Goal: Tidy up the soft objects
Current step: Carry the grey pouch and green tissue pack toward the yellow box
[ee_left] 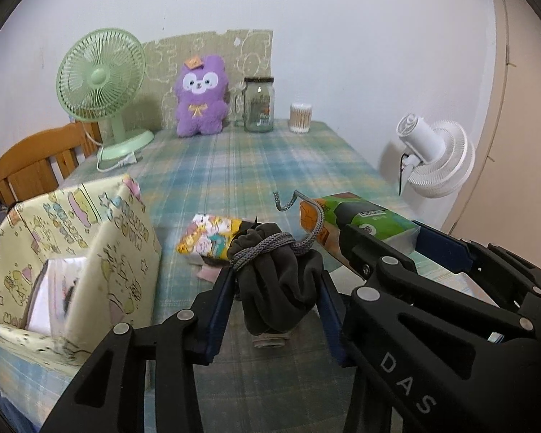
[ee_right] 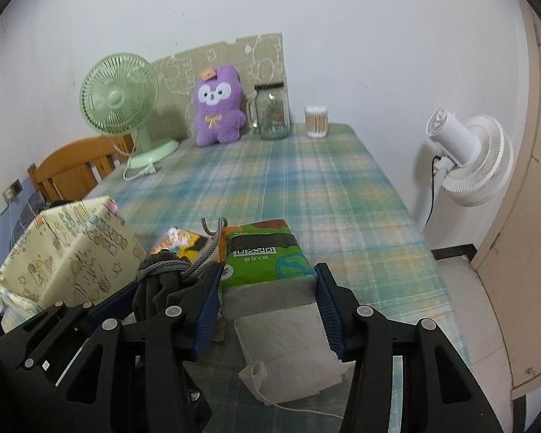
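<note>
My left gripper (ee_left: 274,306) is shut on a dark grey drawstring pouch (ee_left: 277,288), whose grey cord (ee_left: 306,223) curls upward. The pouch hangs between the blue pads, just above the plaid tablecloth (ee_left: 252,166). To its right, my right gripper (ee_right: 268,299) is shut on a green tissue pack (ee_right: 263,259), with one pad on each side. The same pack (ee_left: 371,216) and the right gripper (ee_left: 396,241) show in the left wrist view. The pouch (ee_right: 162,281) sits beside the pack in the right wrist view. A purple plush toy (ee_left: 200,97) stands at the table's far end.
A yellow patterned fabric box (ee_left: 72,252) stands open at the left, with a colourful packet (ee_left: 209,234) beside it. White folded tissues (ee_right: 288,342) lie under the pack. At the back are a green fan (ee_left: 101,75), a glass jar (ee_left: 259,104) and a cotton-swab tub (ee_left: 300,117). A white fan (ee_left: 432,155) stands to the right and a wooden chair (ee_left: 36,166) to the left.
</note>
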The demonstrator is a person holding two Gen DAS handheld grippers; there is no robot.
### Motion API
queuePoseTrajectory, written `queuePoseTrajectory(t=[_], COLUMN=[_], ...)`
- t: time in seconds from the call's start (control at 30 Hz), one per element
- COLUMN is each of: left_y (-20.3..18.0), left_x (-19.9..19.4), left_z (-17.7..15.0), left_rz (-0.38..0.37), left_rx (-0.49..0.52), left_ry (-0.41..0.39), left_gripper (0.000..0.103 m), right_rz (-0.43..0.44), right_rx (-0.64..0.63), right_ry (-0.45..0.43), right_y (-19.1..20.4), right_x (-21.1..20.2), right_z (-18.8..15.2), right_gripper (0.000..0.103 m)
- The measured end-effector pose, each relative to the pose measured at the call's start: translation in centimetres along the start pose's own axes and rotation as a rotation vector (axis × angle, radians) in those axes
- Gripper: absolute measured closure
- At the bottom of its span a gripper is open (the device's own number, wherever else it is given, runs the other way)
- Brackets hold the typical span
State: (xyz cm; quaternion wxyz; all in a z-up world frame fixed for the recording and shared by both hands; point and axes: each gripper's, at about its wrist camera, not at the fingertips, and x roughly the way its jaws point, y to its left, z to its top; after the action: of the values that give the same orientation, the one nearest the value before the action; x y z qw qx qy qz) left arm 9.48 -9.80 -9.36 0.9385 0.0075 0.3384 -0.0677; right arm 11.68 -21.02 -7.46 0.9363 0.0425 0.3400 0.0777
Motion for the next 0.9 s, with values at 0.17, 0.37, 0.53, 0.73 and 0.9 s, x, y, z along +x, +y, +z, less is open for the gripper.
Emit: queuePoseTrajectory(t=[0.17, 0.37, 0.53, 0.73, 0.9], left_y=[-0.2, -0.3, -0.4, -0.4, -0.3], left_x=[-1.4, -3.3, -4.8, -6.0, -6.7], left_z=[0.5, 1.1, 1.9, 2.7, 3.2], left_rz=[-0.008, -0.017, -0.024, -0.023, -0.025], left_rx=[0.007, 0.016, 0.030, 0.044, 0.052], left_ry=[-0.026, -0.062, -0.092, -0.112, -0.128], left_gripper=[0.057, 0.057, 0.057, 0.057, 0.057], right_rz=[-0.008, -0.016, -0.025, -0.043, -0.045], right_rx=[0.005, 0.006, 0.006, -0.002, -0.002], right_ry=[-0.036, -0.074, -0.108, -0.126, -0.139], right_y=[0.3, 0.8, 1.0, 1.5, 1.8], right_x=[-1.9, -4.0, -5.7, -7.2, -7.9], right_z=[0.7, 1.5, 2.1, 2.8, 3.4], right_gripper=[0.049, 0.049, 0.049, 0.049, 0.049])
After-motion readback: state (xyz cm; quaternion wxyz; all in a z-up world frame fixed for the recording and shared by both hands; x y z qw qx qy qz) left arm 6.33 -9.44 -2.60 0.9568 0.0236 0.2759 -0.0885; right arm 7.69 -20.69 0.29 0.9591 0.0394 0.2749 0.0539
